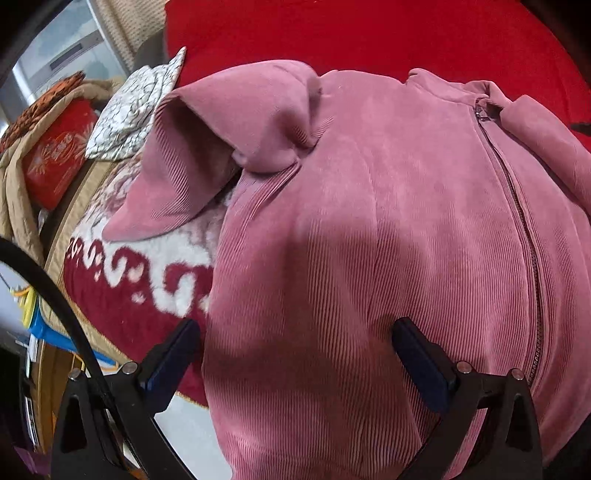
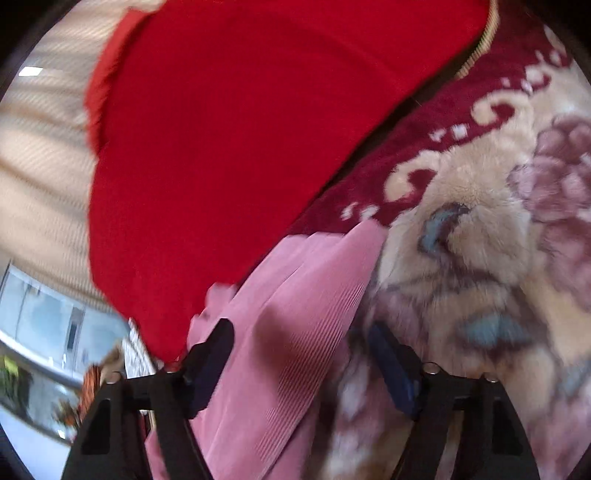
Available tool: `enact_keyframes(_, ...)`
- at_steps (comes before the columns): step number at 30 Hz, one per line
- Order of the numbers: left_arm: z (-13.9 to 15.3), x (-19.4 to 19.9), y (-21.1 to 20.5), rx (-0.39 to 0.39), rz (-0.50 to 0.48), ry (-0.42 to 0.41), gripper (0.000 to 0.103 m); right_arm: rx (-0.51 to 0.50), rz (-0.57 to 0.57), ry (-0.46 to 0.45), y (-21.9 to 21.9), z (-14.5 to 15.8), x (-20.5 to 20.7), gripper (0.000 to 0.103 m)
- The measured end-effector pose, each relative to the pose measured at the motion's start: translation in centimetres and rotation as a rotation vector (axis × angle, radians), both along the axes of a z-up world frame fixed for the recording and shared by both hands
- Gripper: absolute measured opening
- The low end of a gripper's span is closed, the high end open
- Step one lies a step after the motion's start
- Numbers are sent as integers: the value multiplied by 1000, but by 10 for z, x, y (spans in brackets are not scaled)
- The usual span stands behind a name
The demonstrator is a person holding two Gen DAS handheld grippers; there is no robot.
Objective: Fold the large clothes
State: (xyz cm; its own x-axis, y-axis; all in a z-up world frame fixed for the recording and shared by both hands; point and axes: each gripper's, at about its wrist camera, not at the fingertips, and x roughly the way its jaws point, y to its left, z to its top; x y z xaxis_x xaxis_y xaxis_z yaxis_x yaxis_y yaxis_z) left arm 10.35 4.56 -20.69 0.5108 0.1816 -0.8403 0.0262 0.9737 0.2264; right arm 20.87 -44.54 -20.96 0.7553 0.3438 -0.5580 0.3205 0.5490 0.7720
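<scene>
A pink corduroy jacket point(image 1: 369, 221) with a front zipper point(image 1: 517, 229) lies spread on a bed. One sleeve point(image 1: 207, 155) is folded in at the upper left, its cuff open. My left gripper point(image 1: 295, 332) is open just above the jacket's lower body, with one fingertip point(image 1: 184, 339) off the left edge and the other on the fabric. In the blurred right wrist view, my right gripper point(image 2: 299, 339) is open over a pink strip of the jacket point(image 2: 295, 332), with nothing held between the jaws.
A red blanket point(image 1: 369, 33) covers the far bed. A plush floral blanket point(image 2: 480, 258) with a dark red patterned border point(image 1: 129, 288) lies under the jacket. Pillows and a white patterned cloth point(image 1: 136, 110) pile at the left. The floor and bed edge point(image 1: 184, 424) show at lower left.
</scene>
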Motion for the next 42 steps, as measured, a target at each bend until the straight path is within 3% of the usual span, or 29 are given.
enact_keyframes(2, -3, 2, 0, -13, -7, 8, 103, 41, -18, 5, -8, -12, 12, 61)
enact_keyframes(5, -6, 5, 7, -78, -5, 40, 103, 33, -18, -8, -12, -16, 25, 32)
enact_keyframes(9, -5, 16, 17, -149, 7, 102, 103, -70, 22, -92, 6, 9, 29, 20)
enact_keyframes(11, 0, 15, 18, -156, 12, 90, 103, -155, 47, -160, 23, 34, 21, 19)
enact_keyframes(15, 19, 7, 28, -164, 25, 15, 103, -226, 154, -269, 72, 76, 7, 18)
enact_keyframes(18, 37, 0, 42, -217, 44, -35, 103, -219, 258, -313, 123, 104, 1, 18)
enact_keyframes(22, 57, -9, 57, -221, 51, -106, 103, -193, 394, -324, 198, 104, -3, 18)
enact_keyframes(26, 72, -20, 64, -235, 37, -145, 103, -115, 528, -293, 267, 93, -3, 23)
enact_keyframes(28, 76, -23, 66, -245, 29, -157, 103, -89, 594, -261, 292, 86, -5, 50)
enact_keyframes(29, 74, -23, 66, -250, 24, -159, 103, -87, 613, -245, 299, 84, -6, 90)
enact_keyframes(30, 75, -23, 66, -269, 13, -157, 103, -77, 627, -242, 303, 83, -9, 97)
enact_keyframes(34, 73, -19, 57, -347, -13, -127, 103, -87, 549, -322, 263, 81, -37, 97)
enact_keyframes(38, 61, -3, 38, -441, -13, -68, 103, -128, 410, -293, 206, 76, -52, 95)
enact_keyframes(42, 50, 15, 24, -447, 35, -54, 101, -84, 243, -255, 136, 51, -69, 71)
